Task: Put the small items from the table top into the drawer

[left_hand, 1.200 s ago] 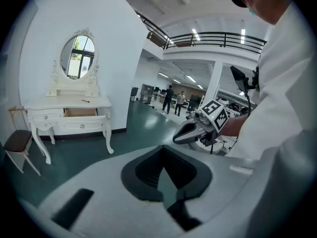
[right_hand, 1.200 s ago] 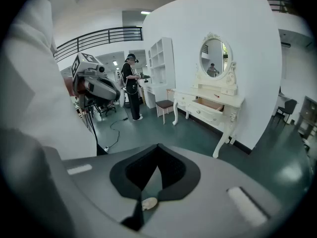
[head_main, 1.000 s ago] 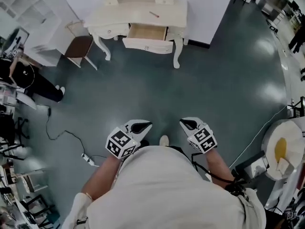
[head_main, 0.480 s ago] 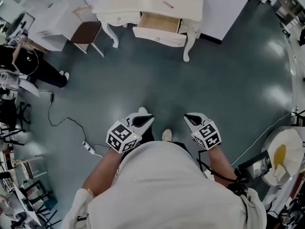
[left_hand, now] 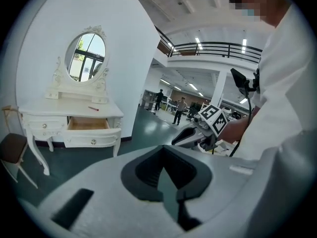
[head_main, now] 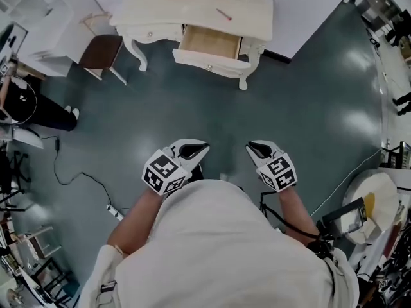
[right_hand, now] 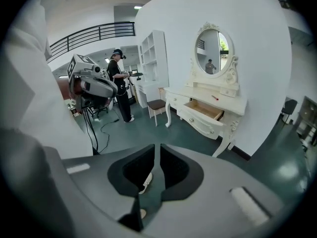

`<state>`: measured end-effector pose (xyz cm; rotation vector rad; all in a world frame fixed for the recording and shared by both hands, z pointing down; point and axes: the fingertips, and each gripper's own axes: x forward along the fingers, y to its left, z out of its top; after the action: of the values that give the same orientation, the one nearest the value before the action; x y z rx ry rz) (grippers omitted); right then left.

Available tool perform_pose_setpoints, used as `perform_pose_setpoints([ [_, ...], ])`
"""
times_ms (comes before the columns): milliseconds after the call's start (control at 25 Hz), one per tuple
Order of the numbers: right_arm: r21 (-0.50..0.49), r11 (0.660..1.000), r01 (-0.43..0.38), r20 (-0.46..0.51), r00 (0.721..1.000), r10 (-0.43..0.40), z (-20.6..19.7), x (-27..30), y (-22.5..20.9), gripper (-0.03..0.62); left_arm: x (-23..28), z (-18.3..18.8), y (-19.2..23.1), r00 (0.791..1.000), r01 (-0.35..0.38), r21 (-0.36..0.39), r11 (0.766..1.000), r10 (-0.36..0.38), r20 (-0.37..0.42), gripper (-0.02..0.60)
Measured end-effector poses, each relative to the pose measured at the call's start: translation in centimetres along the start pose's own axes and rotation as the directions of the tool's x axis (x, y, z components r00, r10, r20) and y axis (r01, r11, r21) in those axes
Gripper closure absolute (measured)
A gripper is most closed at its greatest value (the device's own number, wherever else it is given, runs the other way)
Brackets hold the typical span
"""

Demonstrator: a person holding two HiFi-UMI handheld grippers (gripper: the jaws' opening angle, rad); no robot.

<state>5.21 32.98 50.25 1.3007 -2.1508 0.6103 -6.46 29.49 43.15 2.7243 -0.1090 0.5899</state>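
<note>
Out on the open floor (head_main: 308, 108), well apart from the table (head_main: 154, 32), both grippers are carried low in front of the body. Against the head-view frames of a second ago the table shows larger and has shifted sideways. The shoe seen between the grippers is now mostly covered, so a walk-up is judged to be under way. No reach has begun and the task is at its very start. The left gripper (head_main: 201, 147) jaws are clenched to a thin slit with nothing between them. The same is noted for the right gripper (head_main: 252, 147), with only floor and a shoe seen through the slit. The drawer (head_main: 209, 42) is already pulled open under the tabletop (head_main: 186, 11); bare wood is seen inside and no contents can be made out. One small item is made out, a thin red stick (head_main: 224, 14), pen-like, lying on the tabletop just behind the drawer, toward the right side. Other items, if any, are too small to tell. A mirror (left_hand: 92, 50) stands at the back of the tabletop, a chair (head_main: 101, 51) is set just left of the table, and a cable (head_main: 77, 179) lies on the floor at left. Next steps, as judged: the gap is to be closed, the jaws opened, and the red stick picked up and dropped into the drawer.
</note>
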Motion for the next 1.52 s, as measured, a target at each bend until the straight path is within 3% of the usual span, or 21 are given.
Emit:
perform_pose_setpoints([
  [280,-0.015,0.999,0.042,0.003,0.999,-0.042,8.7,7.7,-4.5,0.57,-2.7,2.8,9.8,1.0,0.015,0.023,1.0,-0.014,-0.012,0.58],
  [560,-0.046,0.997,0.066,0.001,0.998,-0.066,15.4,13.0,-9.3,0.583,-5.4,3.9,17.7,0.998,-0.046,-0.044,0.998,0.047,0.035,0.58],
  [920,-0.116,0.987,0.11,0.0,0.994,-0.11,23.1,18.9,-22.0,0.576,-5.7,7.4,25.9,0.982,-0.148,-0.157,0.977,0.164,0.097,0.58],
  [1200,-0.157,0.983,0.099,-0.028,0.994,-0.105,28.9,25.8,-34.3,0.566,-2.7,13.6,32.6,0.959,-0.255,-0.167,0.952,0.271,0.083,0.58],
  [1520,-0.187,0.979,0.086,-0.091,0.99,-0.104,30.4,33.0,-44.9,0.54,1.1,17.5,36.6,0.929,-0.346,-0.215,0.913,0.365,0.055,0.58],
])
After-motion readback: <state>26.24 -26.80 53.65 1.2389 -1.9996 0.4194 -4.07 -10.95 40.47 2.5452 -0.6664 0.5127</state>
